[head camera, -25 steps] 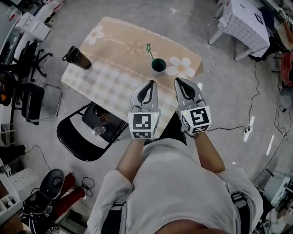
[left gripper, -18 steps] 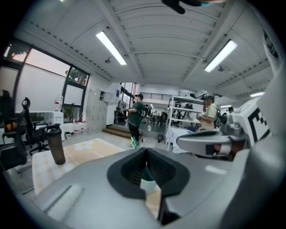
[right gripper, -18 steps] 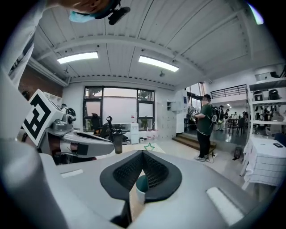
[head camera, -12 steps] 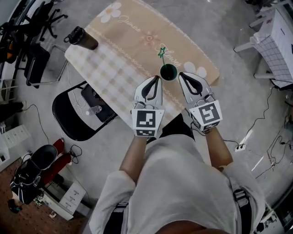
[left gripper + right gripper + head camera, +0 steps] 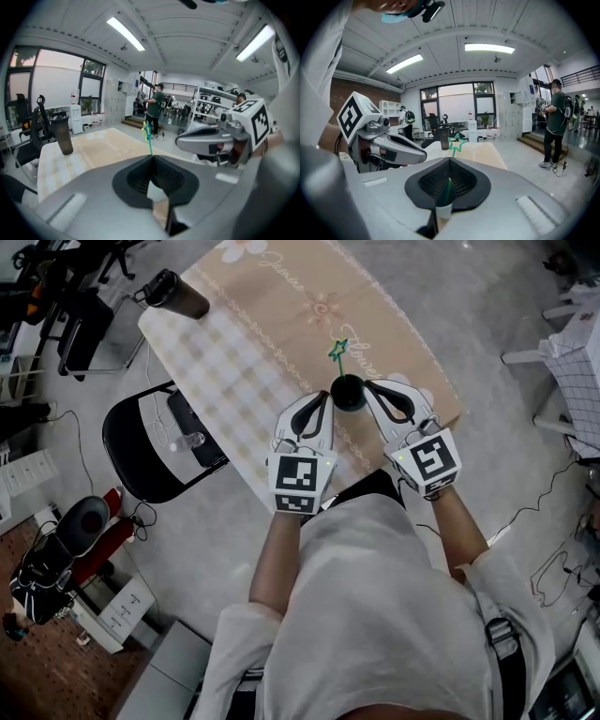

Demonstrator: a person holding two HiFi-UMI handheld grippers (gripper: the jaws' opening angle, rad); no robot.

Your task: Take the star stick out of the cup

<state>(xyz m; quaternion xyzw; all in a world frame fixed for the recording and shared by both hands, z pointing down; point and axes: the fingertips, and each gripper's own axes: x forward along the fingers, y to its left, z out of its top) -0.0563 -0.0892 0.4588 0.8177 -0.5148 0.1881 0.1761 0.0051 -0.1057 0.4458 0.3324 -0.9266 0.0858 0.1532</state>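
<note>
A small dark cup (image 5: 348,392) stands near the front edge of the table (image 5: 272,324), which has a beige cloth. A green star stick (image 5: 337,350) rises out of the cup. My left gripper (image 5: 324,397) is shut and empty, its tip just left of the cup. My right gripper (image 5: 367,386) is shut too, its tip just right of the cup. In the left gripper view the star stick (image 5: 148,133) stands beyond the closed jaws and the right gripper (image 5: 211,139) is at the right. The right gripper view has the star (image 5: 457,142) above the jaws and the cup (image 5: 444,202) low behind them.
A dark bottle (image 5: 174,293) stands at the table's far left corner. A black chair (image 5: 150,446) with items on its seat is left of the table. Another table (image 5: 577,357) stands far right. A person (image 5: 555,123) stands in the distance.
Both grippers have come forward to the cup and now flank it closely, where a second ago they were well short of it. Both stayed shut.
</note>
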